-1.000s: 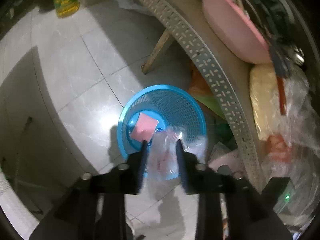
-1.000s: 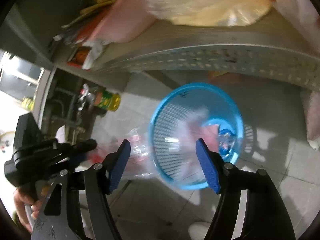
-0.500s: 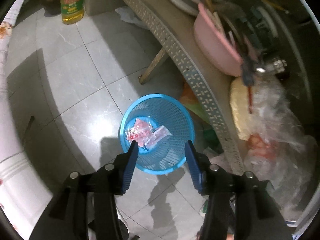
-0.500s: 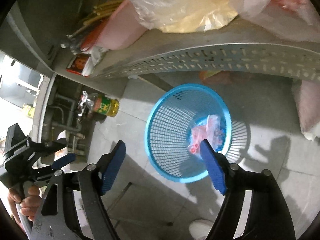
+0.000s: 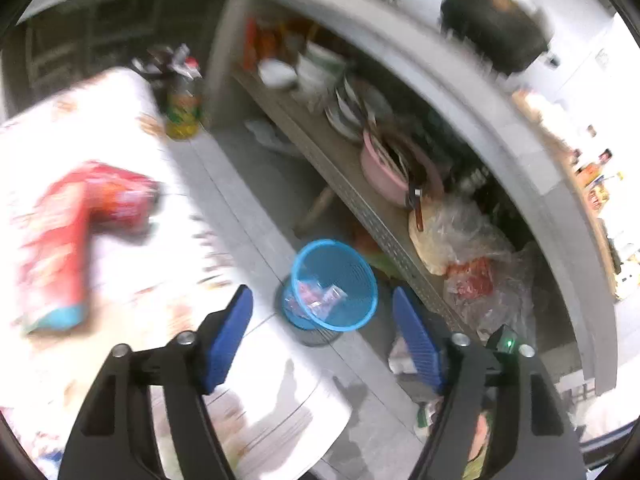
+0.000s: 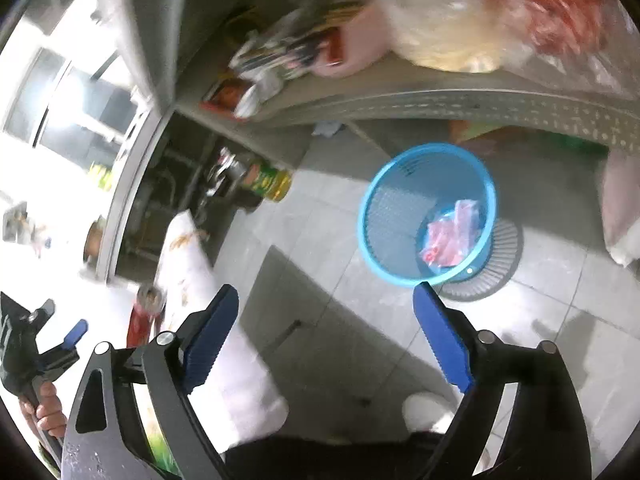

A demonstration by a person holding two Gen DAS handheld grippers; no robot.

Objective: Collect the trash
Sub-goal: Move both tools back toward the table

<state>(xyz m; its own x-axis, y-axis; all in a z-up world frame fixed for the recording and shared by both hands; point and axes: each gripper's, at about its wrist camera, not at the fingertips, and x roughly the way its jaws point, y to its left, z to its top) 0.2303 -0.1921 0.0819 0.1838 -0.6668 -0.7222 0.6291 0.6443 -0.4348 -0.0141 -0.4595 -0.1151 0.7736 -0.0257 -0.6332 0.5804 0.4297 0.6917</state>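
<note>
A blue mesh trash basket [image 5: 335, 284] stands on the tiled floor beside a metal shelf; it also shows in the right wrist view [image 6: 427, 212]. A clear plastic bag with pink contents [image 5: 318, 298] lies inside it, also seen in the right wrist view [image 6: 450, 236]. A red snack packet [image 5: 76, 232] lies on a white patterned table at the left, blurred. My left gripper [image 5: 322, 334] is open and empty, high above the basket. My right gripper [image 6: 326, 344] is open and empty, above the floor near the basket.
A perforated metal shelf [image 5: 360, 200] holds a pink bowl [image 5: 386, 172], dishes and plastic bags [image 5: 468, 248]. An oil bottle [image 5: 183, 114] stands on the floor. The white table's edge [image 6: 208, 320] is at the left. A red can [image 6: 144, 312] stands on it.
The plastic bag left my left gripper and dropped into the basket. Both grippers have risen and pulled back; the left one has opened wider and swung towards the table.
</note>
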